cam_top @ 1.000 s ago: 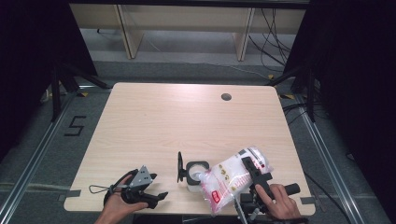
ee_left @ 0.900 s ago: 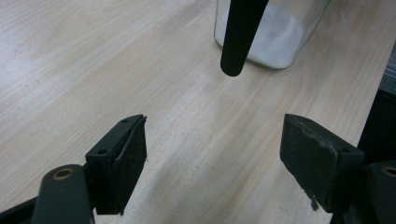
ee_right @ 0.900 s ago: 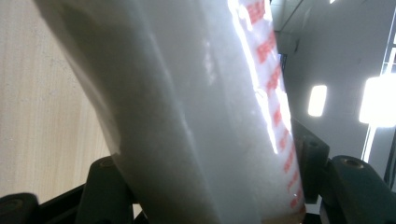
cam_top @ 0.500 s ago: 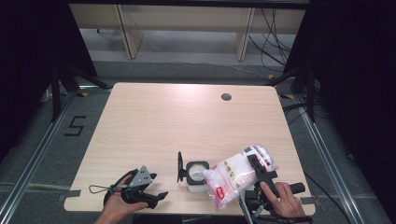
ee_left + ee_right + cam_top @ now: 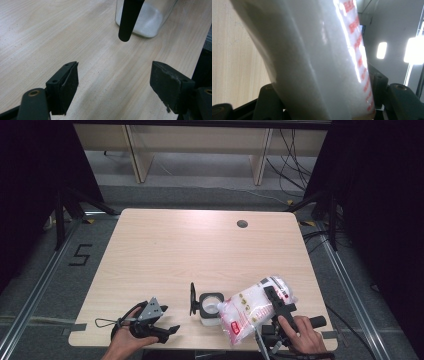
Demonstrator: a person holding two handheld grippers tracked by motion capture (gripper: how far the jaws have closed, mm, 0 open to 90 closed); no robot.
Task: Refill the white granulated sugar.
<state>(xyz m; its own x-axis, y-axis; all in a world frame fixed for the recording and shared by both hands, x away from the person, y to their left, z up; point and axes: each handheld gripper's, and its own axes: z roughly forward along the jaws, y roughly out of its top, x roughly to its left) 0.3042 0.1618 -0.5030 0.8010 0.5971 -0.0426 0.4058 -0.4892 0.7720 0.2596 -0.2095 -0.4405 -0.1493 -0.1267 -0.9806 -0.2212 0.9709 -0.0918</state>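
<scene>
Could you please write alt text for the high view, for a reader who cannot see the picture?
At the near edge of a pale wooden table, the right gripper holds a clear bag of white grains tilted with its low end at an open square jar. The left gripper, fingers apart, rests left of the jar.

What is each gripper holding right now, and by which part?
The right gripper clamps the bag of white powder across its upper body, tilted toward the jar. The left gripper is open and holds nothing.
</scene>
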